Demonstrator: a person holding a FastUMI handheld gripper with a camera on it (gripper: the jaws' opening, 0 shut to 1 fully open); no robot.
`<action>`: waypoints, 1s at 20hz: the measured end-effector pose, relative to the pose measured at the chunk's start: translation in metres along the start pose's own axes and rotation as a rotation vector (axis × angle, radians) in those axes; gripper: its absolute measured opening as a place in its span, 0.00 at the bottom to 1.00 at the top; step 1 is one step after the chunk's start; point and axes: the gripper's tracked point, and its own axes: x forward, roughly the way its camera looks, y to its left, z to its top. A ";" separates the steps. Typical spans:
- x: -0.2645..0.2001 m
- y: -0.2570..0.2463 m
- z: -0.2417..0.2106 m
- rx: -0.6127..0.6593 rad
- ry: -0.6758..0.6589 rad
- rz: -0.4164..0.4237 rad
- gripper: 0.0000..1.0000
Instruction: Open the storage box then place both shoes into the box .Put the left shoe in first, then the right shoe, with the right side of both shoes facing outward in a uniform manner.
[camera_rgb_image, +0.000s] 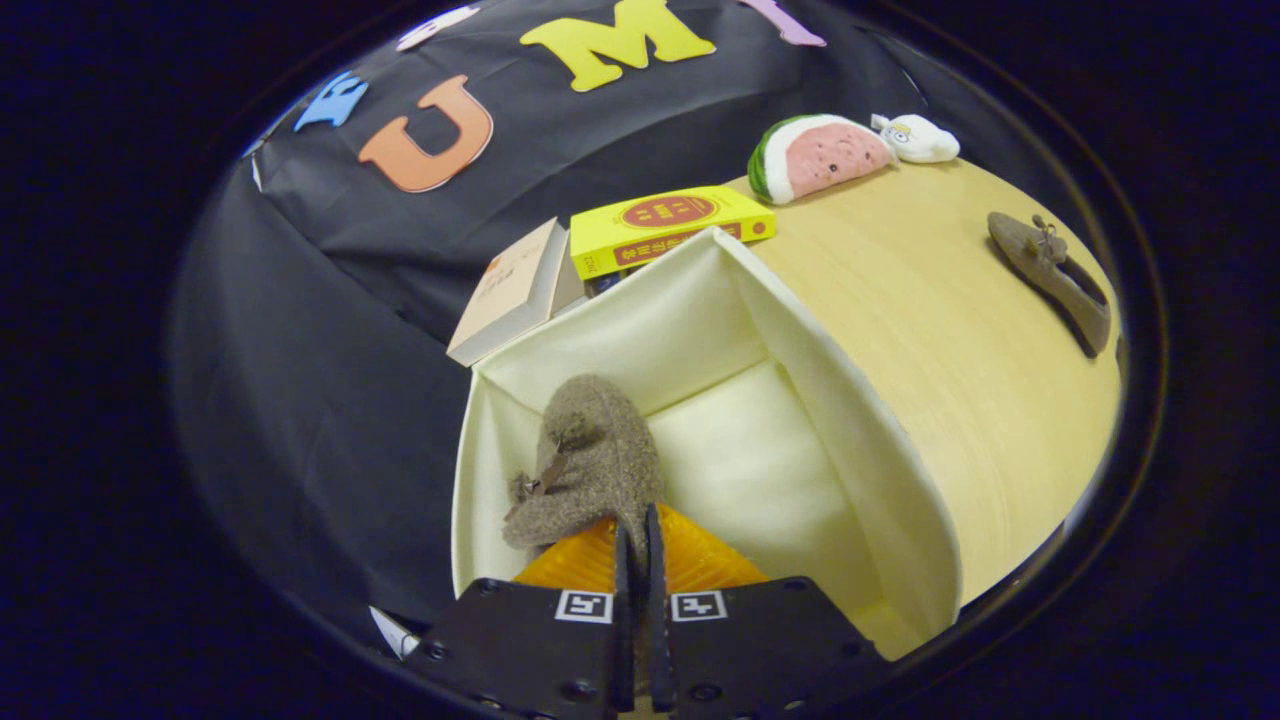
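Down low in the gripper view, gripper clenched on a shoe, fingers nearly together with the shoe's edge pinched between them. Fuzzy grey-brown shoe held inside the open box, close to the box's left wall, toe pointing away from the fingers, small bow on its near left side. Cream fabric box standing on the table, lid not seen, pale bottom visible to the right of the held shoe. Just beyond the box's far wall, a yellow book lying flat, and beside it to the left a pale book leaning at a tilt. Farther back on the table, a watermelon-slice plush with a small white plush touching its right end. Well apart from the box, off to the right on the bare wood, second shoe lying flat, brown, opening up, a bow near its far end. Black cloth wall behind the table and books.
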 end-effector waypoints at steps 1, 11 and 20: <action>0.002 0.002 -0.006 -0.001 0.021 0.015 0.15; -0.057 0.014 0.023 -0.329 -0.104 0.124 0.88; -0.180 -0.059 0.105 -0.655 -0.472 0.112 0.96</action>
